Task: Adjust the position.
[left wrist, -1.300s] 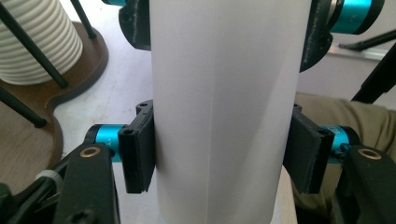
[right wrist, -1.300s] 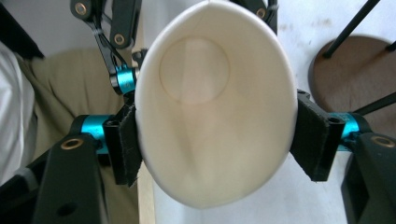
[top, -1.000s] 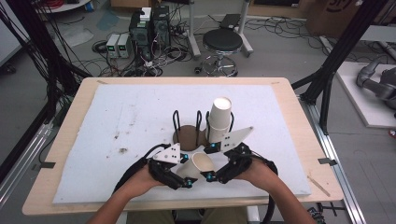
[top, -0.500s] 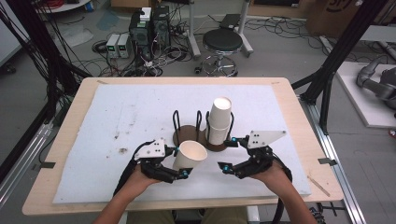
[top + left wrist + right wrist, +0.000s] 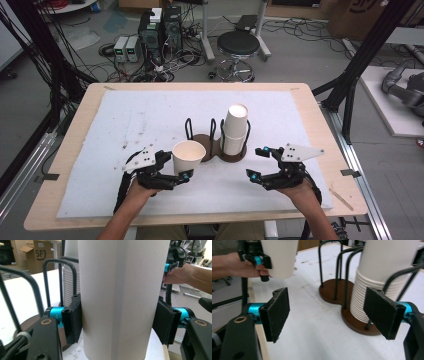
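A white paper cup (image 5: pixel 189 155) hangs upright just above the table, left of the cup holder, with my left gripper (image 5: pixel 179 167) shut on its lower wall. In the left gripper view both black pads press the cup (image 5: pixel 120 300); the jaws have just been opening slightly, with the cup still between them. A tall stack of paper cups (image 5: pixel 235 130) stands in the right ring of the brown wire holder (image 5: pixel 205 145). My right gripper (image 5: pixel 255 162) stands open, nothing between its pads, to the right of the holder; the stack (image 5: pixel 382 282) lies just beyond its right pad.
White cloth (image 5: pixel 125 120) covers the wooden table (image 5: pixel 320 125). The holder's left ring (image 5: pixel 329 272) has nothing in it. Across the table, the held cup (image 5: pixel 279 257) and the other hand show in the right gripper view. A stool (image 5: pixel 237 47) and floor equipment stand beyond the far edge.
The two hands have drawn apart. My left gripper carried the cup leftward, away from the holder's front. My right gripper moved off to the right, away from the cup.
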`<state>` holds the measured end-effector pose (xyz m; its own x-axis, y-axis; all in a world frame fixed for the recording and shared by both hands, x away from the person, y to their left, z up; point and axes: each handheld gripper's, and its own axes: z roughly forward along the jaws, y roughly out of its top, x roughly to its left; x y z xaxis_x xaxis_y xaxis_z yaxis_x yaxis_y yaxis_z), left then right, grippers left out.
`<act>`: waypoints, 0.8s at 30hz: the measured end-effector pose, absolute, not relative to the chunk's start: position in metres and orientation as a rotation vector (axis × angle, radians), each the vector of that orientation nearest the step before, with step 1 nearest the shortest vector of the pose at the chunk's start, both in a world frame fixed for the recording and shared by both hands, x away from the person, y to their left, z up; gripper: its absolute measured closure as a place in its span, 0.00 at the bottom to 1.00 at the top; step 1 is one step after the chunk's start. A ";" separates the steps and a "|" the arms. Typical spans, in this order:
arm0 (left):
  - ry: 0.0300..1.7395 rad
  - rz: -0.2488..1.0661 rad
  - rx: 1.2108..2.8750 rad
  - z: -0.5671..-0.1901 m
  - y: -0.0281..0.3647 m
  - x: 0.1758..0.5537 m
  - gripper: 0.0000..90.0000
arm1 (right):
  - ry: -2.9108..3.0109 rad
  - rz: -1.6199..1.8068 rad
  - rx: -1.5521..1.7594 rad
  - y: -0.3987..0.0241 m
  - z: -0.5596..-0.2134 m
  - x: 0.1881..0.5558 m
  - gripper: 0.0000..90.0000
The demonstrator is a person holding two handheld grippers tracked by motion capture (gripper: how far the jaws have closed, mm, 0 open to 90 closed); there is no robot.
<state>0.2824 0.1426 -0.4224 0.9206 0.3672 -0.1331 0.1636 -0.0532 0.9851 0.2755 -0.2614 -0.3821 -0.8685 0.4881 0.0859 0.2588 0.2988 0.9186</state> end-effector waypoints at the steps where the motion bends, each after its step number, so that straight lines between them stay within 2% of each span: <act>1: 0.416 0.179 1.627 -0.423 0.144 0.282 0.37 | 2.346 1.599 0.690 -0.263 -0.383 0.276 0.24; 24: 0.461 0.313 1.530 -0.429 0.185 0.283 0.37 | 2.133 1.505 0.864 -0.303 -0.399 0.274 0.24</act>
<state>0.2831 0.1851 -0.4289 0.8763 0.4729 -0.0917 0.0893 0.0277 0.9956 0.2739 -0.3030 -0.3994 -0.7342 0.6781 0.0350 0.2603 0.2335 0.9369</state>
